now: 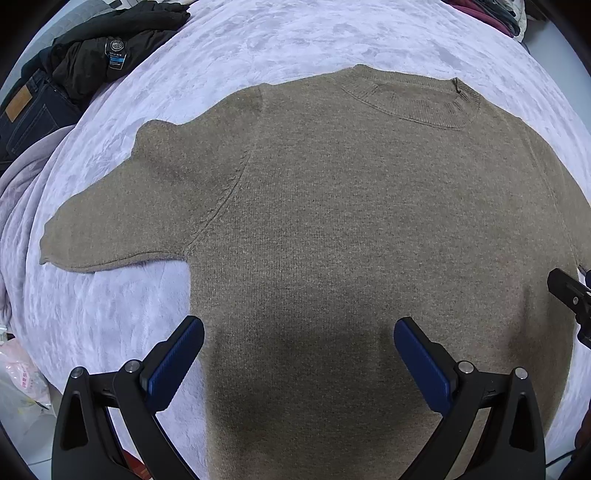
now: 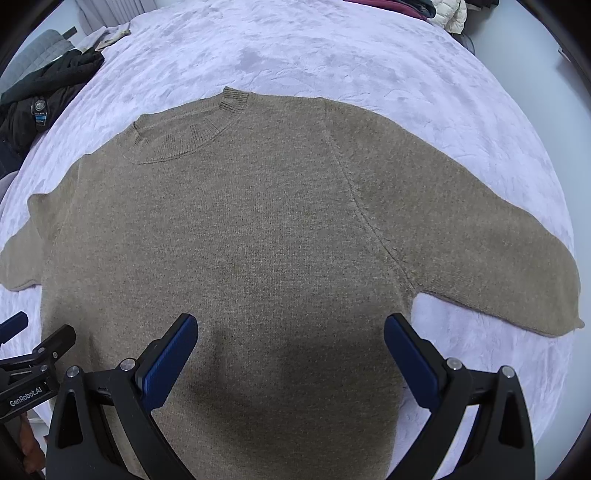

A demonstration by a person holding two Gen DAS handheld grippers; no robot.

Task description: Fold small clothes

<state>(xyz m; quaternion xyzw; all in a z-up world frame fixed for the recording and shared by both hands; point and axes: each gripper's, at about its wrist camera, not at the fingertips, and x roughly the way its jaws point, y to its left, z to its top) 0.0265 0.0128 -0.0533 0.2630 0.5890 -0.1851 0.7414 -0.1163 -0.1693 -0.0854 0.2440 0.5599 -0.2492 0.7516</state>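
Observation:
A brown knitted sweater [image 1: 332,206] lies flat and spread out on a pale lilac plush blanket [image 1: 258,40], collar away from me. Its left sleeve [image 1: 122,221] reaches out to the left in the left wrist view; its right sleeve [image 2: 498,251] reaches out to the right in the right wrist view. My left gripper [image 1: 299,332] hovers open over the sweater's lower left body, nothing between its blue pads. My right gripper [image 2: 291,328] hovers open over the sweater [image 2: 240,240] at its lower right body, also holding nothing. Each gripper shows at the edge of the other's view.
Dark clothes [image 1: 110,44] and jeans [image 1: 29,110] are piled at the far left of the bed. More garments [image 2: 436,11] lie at the far right edge. A pink plastic bag [image 1: 22,376] sits low on the left beside the bed.

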